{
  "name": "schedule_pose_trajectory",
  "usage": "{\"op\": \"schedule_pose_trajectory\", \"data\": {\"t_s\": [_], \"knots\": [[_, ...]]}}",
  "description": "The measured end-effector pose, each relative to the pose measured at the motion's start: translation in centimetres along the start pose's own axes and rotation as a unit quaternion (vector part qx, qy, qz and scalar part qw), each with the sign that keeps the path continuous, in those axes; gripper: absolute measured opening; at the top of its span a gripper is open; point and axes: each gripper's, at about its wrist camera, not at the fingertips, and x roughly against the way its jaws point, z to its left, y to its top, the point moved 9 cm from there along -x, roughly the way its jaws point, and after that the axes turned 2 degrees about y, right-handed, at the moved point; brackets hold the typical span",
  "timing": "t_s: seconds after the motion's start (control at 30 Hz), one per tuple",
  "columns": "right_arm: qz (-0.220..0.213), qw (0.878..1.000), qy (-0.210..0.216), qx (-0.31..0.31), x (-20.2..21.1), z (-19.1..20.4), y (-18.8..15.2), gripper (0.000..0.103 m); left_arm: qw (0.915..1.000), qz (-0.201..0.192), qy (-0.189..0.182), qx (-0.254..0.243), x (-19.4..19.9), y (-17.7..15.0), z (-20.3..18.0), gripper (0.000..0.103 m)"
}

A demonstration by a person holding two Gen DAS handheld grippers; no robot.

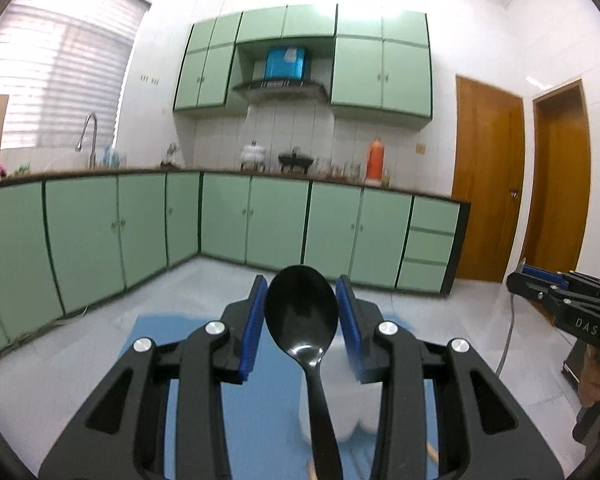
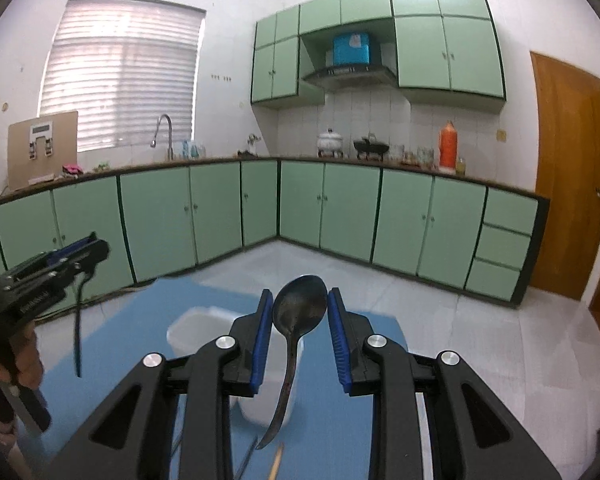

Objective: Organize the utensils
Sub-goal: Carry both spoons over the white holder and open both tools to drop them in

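Observation:
My left gripper is shut on the bowl of a black plastic spoon; its handle hangs down toward the camera. It also shows in the right wrist view with the handle dangling. My right gripper is shut on the bowl of a dark metal spoon; its curved handle hangs down. Both are held above a white plastic container on a blue mat. The container also shows in the left wrist view. The right gripper shows at the right edge of the left wrist view.
More utensil ends lie on the mat near the bottom edge: a wooden stick and a thin metal piece. The mat lies on a white table. Green kitchen cabinets and wooden doors stand behind.

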Motion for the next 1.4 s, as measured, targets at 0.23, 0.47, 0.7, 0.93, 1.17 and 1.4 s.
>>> {"op": "schedule_pose_trajectory", "data": {"t_s": [0.23,0.47,0.7,0.93,1.17,1.4], "knots": [[-0.027,1.0,-0.014,0.002,-4.8,0.0,3.1,0.028,0.9991,-0.039,-0.016,-0.008,-6.6,2.7,-2.5,0.034],[-0.018,0.999,-0.027,-0.007,-9.8,-0.6,1.6,0.028,0.9992,-0.03,-0.027,-0.007,-12.1,0.2,-2.9,0.034],[0.014,1.0,-0.024,-0.01,-12.7,-0.6,-2.1,0.028,0.9993,-0.004,-0.037,0.002,-13.8,-3.9,-1.9,0.034],[0.051,0.999,-0.012,-0.01,-13.9,0.0,-5.6,0.028,0.999,0.026,-0.035,-0.007,-13.5,-7.0,-1.3,0.035],[0.062,0.998,-0.001,-0.006,-13.2,0.6,-7.1,0.029,0.9985,0.043,-0.032,-0.009,-12.1,-8.2,-0.5,0.048],[0.05,0.999,0.001,-0.009,-11.2,0.7,-7.1,0.054,0.9985,0.049,-0.022,-0.003,-9.7,-8.0,0.2,0.063]]}}
